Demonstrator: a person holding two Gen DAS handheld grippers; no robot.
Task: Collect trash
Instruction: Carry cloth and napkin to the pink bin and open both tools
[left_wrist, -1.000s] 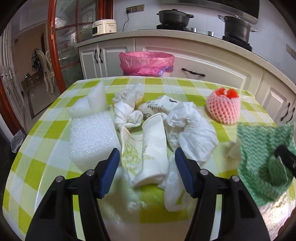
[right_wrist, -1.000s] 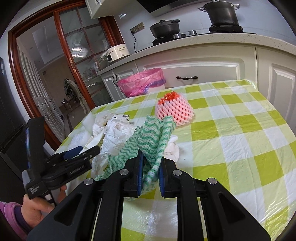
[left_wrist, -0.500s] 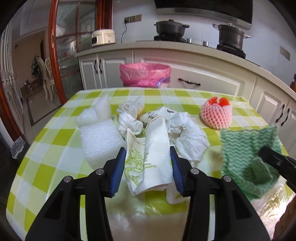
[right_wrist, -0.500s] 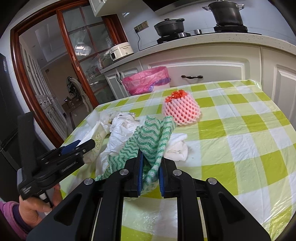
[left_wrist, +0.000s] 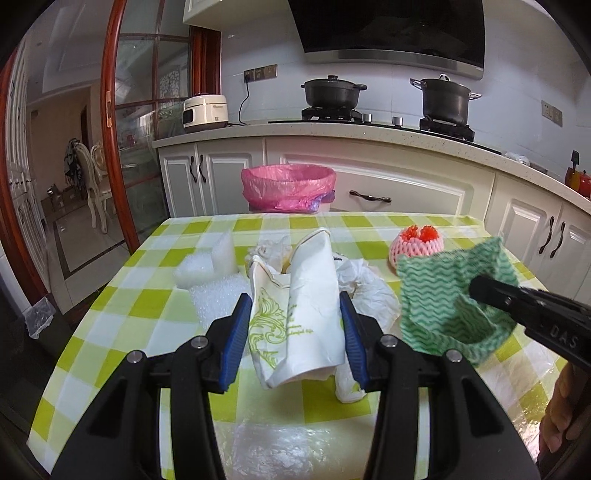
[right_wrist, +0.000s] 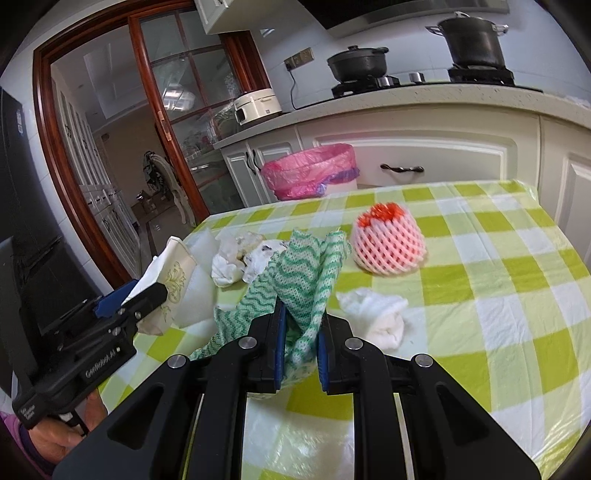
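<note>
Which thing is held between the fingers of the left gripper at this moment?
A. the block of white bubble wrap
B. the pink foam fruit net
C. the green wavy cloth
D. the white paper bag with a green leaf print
D: in the left wrist view the blue pads of the left gripper press on both sides of the white paper bag, raised off the table; the green wavy cloth is in the right gripper.

Left gripper (left_wrist: 293, 334) fingers closed on the paper bag (left_wrist: 299, 314), bag raised off the table (left_wrist: 122, 317)
</note>
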